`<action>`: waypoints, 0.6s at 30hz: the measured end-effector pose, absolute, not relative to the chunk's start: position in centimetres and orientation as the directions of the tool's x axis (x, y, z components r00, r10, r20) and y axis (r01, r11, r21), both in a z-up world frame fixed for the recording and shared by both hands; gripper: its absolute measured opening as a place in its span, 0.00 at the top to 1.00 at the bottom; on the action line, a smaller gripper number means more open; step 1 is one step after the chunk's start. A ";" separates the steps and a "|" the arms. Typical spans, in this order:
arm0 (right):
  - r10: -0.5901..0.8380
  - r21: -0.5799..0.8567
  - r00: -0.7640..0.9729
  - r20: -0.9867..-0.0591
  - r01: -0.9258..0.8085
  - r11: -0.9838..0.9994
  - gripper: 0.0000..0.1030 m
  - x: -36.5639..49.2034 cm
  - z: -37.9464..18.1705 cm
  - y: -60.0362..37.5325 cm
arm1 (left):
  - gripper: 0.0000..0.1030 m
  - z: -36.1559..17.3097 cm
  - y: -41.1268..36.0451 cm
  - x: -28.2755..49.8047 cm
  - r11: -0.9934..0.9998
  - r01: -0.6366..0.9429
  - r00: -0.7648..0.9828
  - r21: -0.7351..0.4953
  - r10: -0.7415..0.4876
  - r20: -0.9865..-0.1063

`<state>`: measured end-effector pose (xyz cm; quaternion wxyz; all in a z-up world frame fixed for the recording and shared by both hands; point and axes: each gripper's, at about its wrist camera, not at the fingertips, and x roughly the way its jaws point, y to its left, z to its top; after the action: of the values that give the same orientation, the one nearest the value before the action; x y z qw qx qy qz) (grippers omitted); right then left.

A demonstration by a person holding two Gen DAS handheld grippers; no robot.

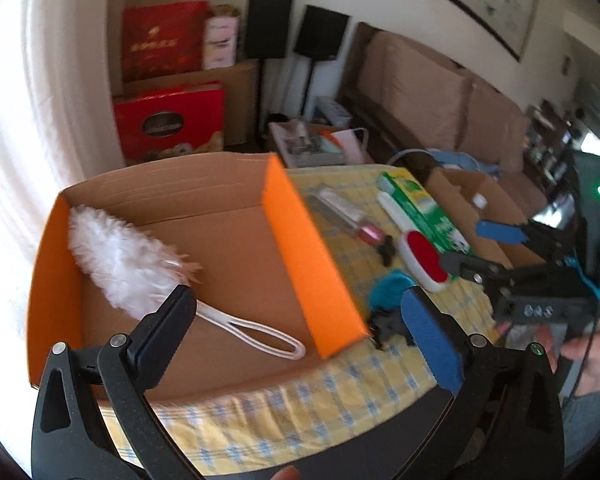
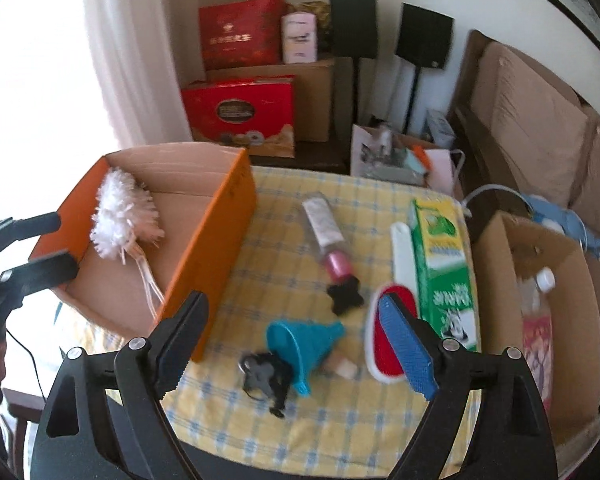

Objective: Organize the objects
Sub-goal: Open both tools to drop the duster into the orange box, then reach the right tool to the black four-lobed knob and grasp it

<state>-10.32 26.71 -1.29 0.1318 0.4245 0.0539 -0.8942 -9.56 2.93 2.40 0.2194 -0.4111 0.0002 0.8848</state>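
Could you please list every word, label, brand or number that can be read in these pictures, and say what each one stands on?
No text reads with certainty.
Green milk carton: large white characters by a cartoon cow, too blurred to read.
Upper red gift box: a line of gold characters, too blurred.
Lower red gift box: dark oval label, unreadable.
Pink-capped bottle: small print on its label, too small.
Pink-white box: print illegible.

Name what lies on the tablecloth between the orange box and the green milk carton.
Right wrist view: between orange box and green milk carton lie a clear tube, a black clip, a teal funnel and a red-and-white lint brush.
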 end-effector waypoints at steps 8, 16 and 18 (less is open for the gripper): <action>-0.144 0.017 -0.627 -0.765 0.204 -0.979 0.14 -7.5 -2.3 29.4 | 0.01 1.1 5.6 -5.2 -0.876 -0.454 -0.575 -0.165 0.429 -0.697; -0.124 0.048 -0.625 -0.771 0.137 -0.989 0.17 -6.0 -3.8 32.0 | 0.01 -0.7 5.3 -2.6 -0.850 -0.451 -0.564 -0.273 0.508 -0.651; -0.125 0.058 -0.621 -0.774 0.127 -0.990 0.20 -5.7 -4.3 32.5 | 0.01 -1.4 5.7 -2.0 -0.850 -0.458 -0.564 -0.260 0.504 -0.654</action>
<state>-5.73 32.45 -4.26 0.0700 0.4295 0.0012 -0.9004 -2.03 5.68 -1.37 0.2719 -0.3793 -0.0302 0.8839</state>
